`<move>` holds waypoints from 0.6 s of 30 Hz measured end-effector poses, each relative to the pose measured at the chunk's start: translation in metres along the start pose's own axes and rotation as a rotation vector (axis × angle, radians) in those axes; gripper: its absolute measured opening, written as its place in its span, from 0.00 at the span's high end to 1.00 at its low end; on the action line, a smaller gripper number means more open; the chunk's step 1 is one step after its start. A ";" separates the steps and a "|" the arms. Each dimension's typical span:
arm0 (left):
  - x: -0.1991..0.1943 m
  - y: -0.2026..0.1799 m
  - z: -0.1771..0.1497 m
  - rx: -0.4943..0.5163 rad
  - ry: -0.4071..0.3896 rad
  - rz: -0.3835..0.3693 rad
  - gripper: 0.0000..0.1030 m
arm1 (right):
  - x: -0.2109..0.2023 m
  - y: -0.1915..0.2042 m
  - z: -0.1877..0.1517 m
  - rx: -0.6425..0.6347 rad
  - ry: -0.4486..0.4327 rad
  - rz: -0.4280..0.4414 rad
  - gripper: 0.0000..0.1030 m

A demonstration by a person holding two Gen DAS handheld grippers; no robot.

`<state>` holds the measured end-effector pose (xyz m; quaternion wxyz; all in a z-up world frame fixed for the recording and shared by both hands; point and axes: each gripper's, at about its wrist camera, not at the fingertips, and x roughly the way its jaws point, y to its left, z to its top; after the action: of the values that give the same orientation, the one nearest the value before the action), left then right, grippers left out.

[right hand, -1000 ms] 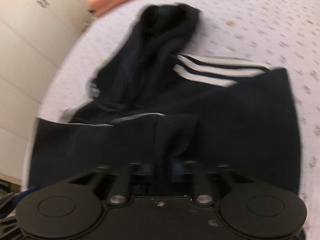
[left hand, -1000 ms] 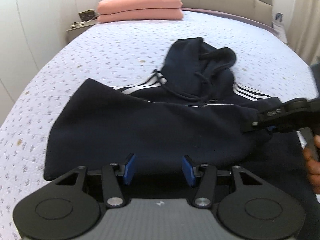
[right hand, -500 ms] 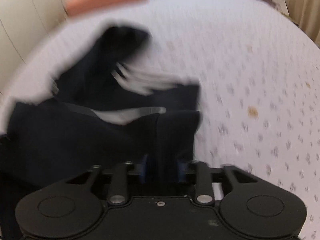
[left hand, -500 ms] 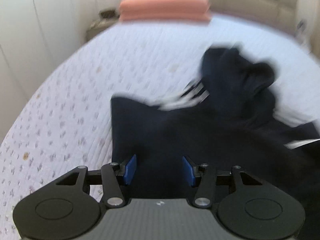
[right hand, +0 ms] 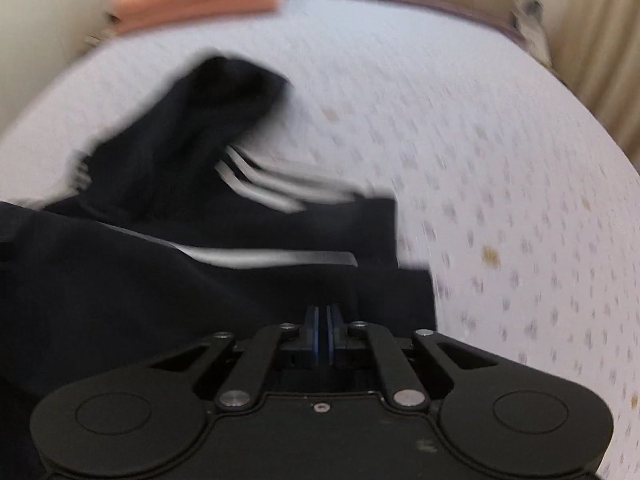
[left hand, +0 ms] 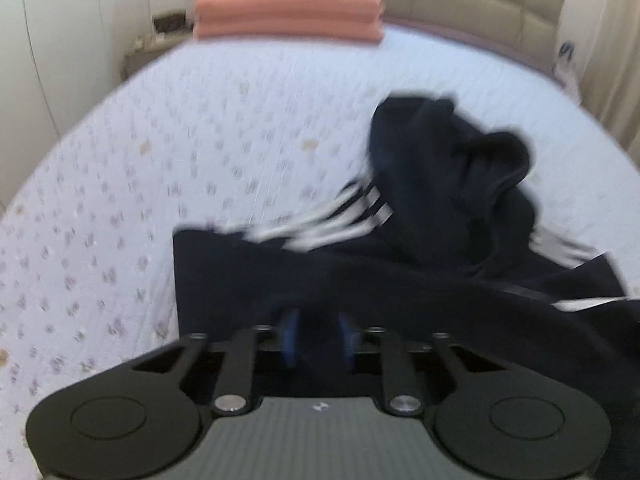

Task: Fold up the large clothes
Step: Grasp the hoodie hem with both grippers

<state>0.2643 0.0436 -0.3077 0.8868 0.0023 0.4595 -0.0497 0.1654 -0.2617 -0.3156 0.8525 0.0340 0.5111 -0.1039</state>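
Note:
A dark navy hoodie (left hand: 420,264) with white sleeve stripes lies on the bed, its hood (left hand: 448,148) bunched toward the headboard. In the left wrist view my left gripper (left hand: 318,336) has its blue pads closed in on a fold of the hoodie's near edge. In the right wrist view the hoodie (right hand: 168,264) fills the left and centre. My right gripper (right hand: 322,332) has its pads pressed together at the hoodie's near right corner; whether cloth lies between them is hidden. Both views are motion-blurred.
The bed (left hand: 120,200) has a pale lilac patterned cover. A stack of folded salmon-pink blankets (left hand: 288,14) sits by the beige headboard (left hand: 460,4). White wardrobe doors (left hand: 48,40) stand on the left. A curtain (right hand: 592,40) hangs on the right.
My left gripper has closed from open onto the hoodie's near edge. My right gripper's pads have come fully together. Both grippers have shifted along the hoodie's near edge, and the fabric has been pulled narrower.

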 end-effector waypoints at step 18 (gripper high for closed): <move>-0.016 0.001 0.078 0.093 -0.153 -0.204 0.87 | -0.036 -0.008 0.060 0.091 -0.170 0.122 0.77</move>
<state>0.3182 0.0417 -0.2496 0.9084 -0.0068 0.3858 -0.1609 0.1993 -0.2741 -0.2556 0.8952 0.0949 0.4286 -0.0772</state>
